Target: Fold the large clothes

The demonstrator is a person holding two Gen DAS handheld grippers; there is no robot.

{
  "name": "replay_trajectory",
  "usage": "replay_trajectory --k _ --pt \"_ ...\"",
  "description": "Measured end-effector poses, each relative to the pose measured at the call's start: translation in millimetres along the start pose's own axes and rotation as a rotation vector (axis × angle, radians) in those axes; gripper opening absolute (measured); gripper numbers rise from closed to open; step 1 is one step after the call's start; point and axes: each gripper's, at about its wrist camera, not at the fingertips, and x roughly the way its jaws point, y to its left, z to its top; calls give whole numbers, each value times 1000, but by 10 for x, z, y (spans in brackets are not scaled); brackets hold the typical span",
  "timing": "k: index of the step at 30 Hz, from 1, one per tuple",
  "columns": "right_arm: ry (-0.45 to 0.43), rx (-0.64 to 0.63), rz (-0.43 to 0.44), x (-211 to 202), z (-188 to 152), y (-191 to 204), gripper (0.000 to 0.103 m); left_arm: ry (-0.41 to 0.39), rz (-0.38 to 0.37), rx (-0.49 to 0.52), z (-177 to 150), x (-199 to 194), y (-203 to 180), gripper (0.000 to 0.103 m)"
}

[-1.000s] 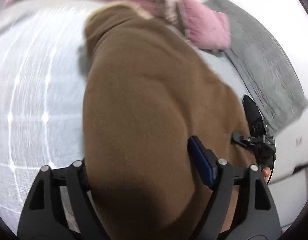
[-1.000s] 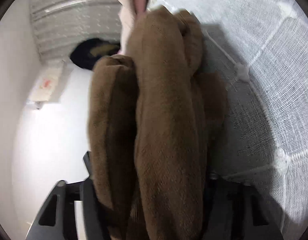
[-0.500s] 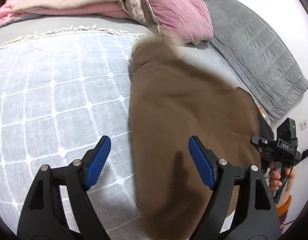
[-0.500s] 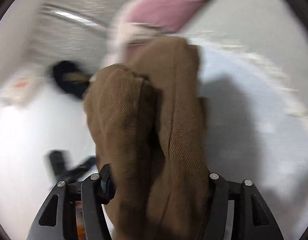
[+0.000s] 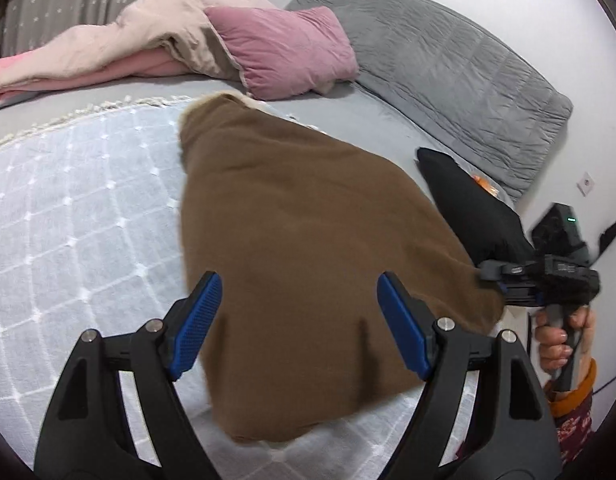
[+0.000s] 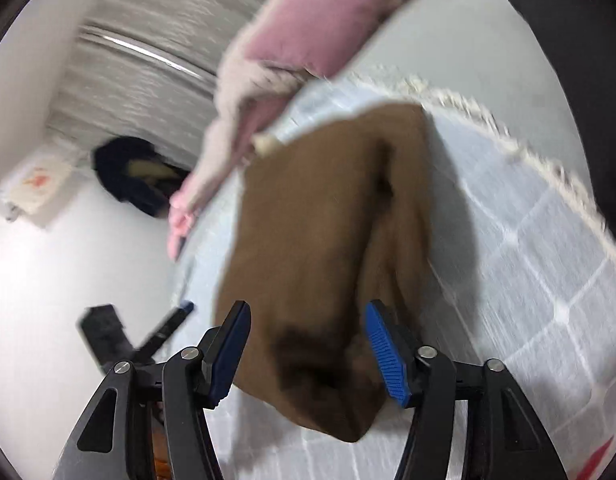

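Observation:
A brown fleece garment [image 5: 300, 208] lies folded on the white grid blanket [image 5: 80, 200]; its collar end points toward the pillows. My left gripper [image 5: 298, 284] hovers open above its near edge, blue pads wide apart and touching nothing. At the garment's right corner is my right gripper [image 5: 488, 274], held by a hand [image 5: 556, 340]. In the blurred right wrist view, the right gripper [image 6: 308, 312] has the brown garment [image 6: 316, 208] lying between and below its fingers. Its jaws are closing, but the pads do not press the cloth.
A pink pillow [image 5: 284, 48] and a beige-pink duvet [image 5: 148, 44] lie at the head of the bed. A grey quilt [image 5: 448, 64] runs along the right side, with a black item [image 5: 472, 204] beside it. The blanket's fringed edge [image 6: 488, 120] curves past the garment.
The garment, bunched in both grippers a second ago, now lies on the blanket. Both grippers have let go and drawn back from it.

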Motion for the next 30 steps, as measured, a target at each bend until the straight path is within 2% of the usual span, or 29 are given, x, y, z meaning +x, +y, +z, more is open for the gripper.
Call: replay_trajectory --k 1,2,4,7,8,9,11,12,13,14,16,17,18,19,20,22,24,25,26,27,28,30 --pt "18 9 12 62 -6 -34 50 0 -9 4 -32 -10 -43 80" --pt "32 10 47 144 50 -11 33 3 -17 10 -39 33 -73 80" --pt "39 25 190 174 167 4 14 5 -18 19 -47 93 -139 80" --pt "-74 -16 342 -90 243 116 8 -15 -43 55 -100 91 -264 80" --pt "-115 -32 392 -262 210 98 2 -20 -46 68 -135 99 -290 80" --pt "-145 -38 361 -341 175 14 2 -9 -39 89 -187 139 -317 80" --pt "-162 -34 133 -362 83 -162 2 11 -28 134 -275 215 -364 80" --pt "-128 -7 -15 -285 27 -345 2 7 -1 183 -343 254 -427 81" --pt "-105 7 -65 -228 -22 -450 4 -2 29 215 -375 268 -480 82" --pt "-95 0 -63 -213 -111 -494 6 -7 60 249 -405 282 -542 84" --pt "-118 -28 -2 -262 -179 -408 7 -7 92 279 -427 294 -635 86" --pt "-139 -52 30 -341 -184 -286 12 -5 99 283 -426 289 -655 86" --pt "-149 -71 50 -306 -110 -189 21 -1 102 284 -422 274 -667 86" --pt "-163 -87 83 -323 -52 -72 44 0 99 282 -420 255 -672 86" --pt "-171 -93 105 -295 -2 14 59 0 94 279 -424 228 -669 86" --pt "-157 -108 118 -240 66 89 60 -2 86 273 -445 173 -655 86" --pt "-104 -128 69 -78 32 174 58 0 89 281 -477 144 -645 86" --pt "-74 -154 -23 47 15 176 53 5 95 291 -509 131 -645 86" --pt "-61 -190 -173 197 -1 154 43 14 92 303 -536 126 -649 86" --pt "-57 -209 -267 136 -166 85 43 39 80 329 -590 103 -671 87" --pt "-54 -177 -303 168 -221 -23 43 46 87 355 -638 79 -704 87" --pt "-82 -109 -251 102 -300 -120 43 72 122 432 -752 0 -787 87"
